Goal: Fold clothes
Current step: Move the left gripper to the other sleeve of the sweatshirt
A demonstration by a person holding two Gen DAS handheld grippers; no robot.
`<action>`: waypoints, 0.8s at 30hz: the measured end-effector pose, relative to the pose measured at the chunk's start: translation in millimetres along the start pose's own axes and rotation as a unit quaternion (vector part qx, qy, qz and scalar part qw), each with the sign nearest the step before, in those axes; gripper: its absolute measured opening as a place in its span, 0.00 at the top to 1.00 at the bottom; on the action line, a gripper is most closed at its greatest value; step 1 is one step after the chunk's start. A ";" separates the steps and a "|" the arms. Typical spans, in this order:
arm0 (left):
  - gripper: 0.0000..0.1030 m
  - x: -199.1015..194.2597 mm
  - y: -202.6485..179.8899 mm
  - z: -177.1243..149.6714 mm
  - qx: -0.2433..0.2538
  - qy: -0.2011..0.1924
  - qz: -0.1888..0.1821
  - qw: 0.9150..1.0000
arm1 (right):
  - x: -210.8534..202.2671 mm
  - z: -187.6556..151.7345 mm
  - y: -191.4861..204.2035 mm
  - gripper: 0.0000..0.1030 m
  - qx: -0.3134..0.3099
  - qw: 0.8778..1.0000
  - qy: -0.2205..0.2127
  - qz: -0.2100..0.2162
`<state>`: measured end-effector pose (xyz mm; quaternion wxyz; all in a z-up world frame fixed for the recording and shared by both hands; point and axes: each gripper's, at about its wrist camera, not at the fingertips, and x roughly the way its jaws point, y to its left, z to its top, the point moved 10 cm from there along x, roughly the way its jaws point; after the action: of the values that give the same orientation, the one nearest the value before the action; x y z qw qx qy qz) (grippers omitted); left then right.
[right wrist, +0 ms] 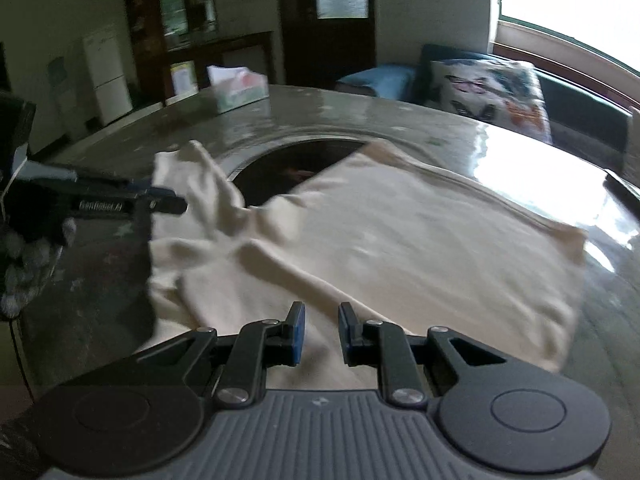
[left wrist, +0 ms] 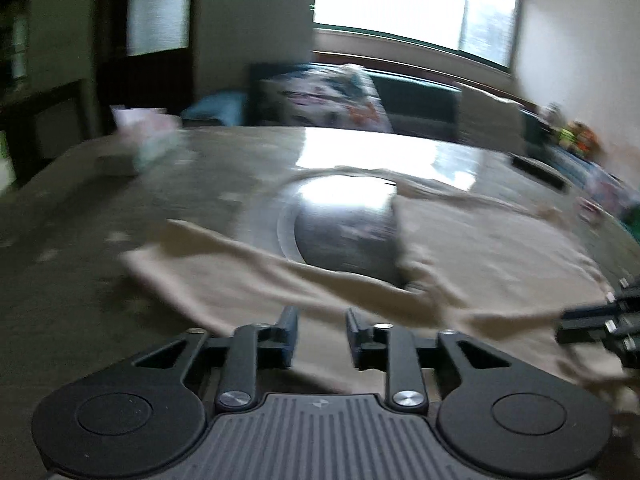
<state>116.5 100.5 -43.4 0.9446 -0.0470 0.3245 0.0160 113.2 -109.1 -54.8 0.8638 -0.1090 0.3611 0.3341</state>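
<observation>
A cream garment (right wrist: 400, 240) lies spread over a glossy table (right wrist: 320, 112), partly covering the table's round dark recess (right wrist: 288, 164). My left gripper (left wrist: 322, 332) hovers over the garment's near edge (left wrist: 320, 280), jaws apart with nothing pinched. The right wrist view shows it from the side (right wrist: 176, 204), beside a raised crumpled end of the cloth (right wrist: 200, 176), with a gloved hand (right wrist: 32, 256) holding it. My right gripper (right wrist: 322, 332) has its jaws narrowly apart, and a fold of the garment fills the gap. It shows at the left wrist view's right edge (left wrist: 564, 320), cloth drawn to its tips.
A tissue box (right wrist: 240, 92) stands at the table's far side. Behind the table are a dark sofa with a butterfly-print cushion (right wrist: 488, 88) and a bright window (left wrist: 412, 4). Dark cabinets and a door (right wrist: 324, 16) line the back wall. The left wrist view is motion-blurred.
</observation>
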 end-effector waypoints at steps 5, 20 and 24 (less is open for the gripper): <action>0.56 4.9 52.7 11.1 -0.042 -0.008 0.058 0.997 | 24.8 10.7 31.8 0.79 -0.037 0.999 0.009 0.014; 0.87 34.3 108.9 19.0 -0.100 -0.007 0.106 0.989 | -15.3 18.8 35.9 0.76 -0.039 0.999 -0.029 -0.002; 0.95 26.0 99.3 24.8 -0.105 -0.020 0.083 0.991 | -30.6 15.1 23.5 0.76 -0.015 0.999 -0.042 -0.013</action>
<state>146.1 201.8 -47.6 0.9361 -0.1187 0.3049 0.1292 90.3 -100.1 -21.4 0.8805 -0.1129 0.3182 0.3328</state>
